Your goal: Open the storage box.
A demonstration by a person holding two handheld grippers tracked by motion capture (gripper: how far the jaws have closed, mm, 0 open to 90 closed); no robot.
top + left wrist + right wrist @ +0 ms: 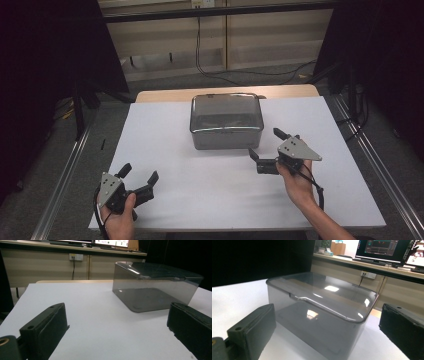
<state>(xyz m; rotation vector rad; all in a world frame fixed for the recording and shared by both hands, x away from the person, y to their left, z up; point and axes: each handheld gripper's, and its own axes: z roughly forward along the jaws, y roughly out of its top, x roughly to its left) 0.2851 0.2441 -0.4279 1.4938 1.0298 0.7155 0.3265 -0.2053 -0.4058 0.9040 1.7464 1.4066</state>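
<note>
A smoky translucent plastic box (226, 121) with its lid on sits at the middle back of the white table top (165, 130). My left gripper (139, 173) rests near the front left edge, held by a hand, open with nothing between its jaws. My right gripper (267, 144) is just off the box's front right corner, open and empty too. In the left gripper view the box (155, 287) stands ahead to the right, well apart from the jaws. In the right gripper view the box (319, 312) is close, in front of the spread jaws.
The white sheet covers a wooden table (225, 92) that peeks out at the back. Metal rails (65, 175) run along both sides on the floor. Cables (220, 72) hang from a wall socket behind. A monitor (384, 250) stands on a desk beyond.
</note>
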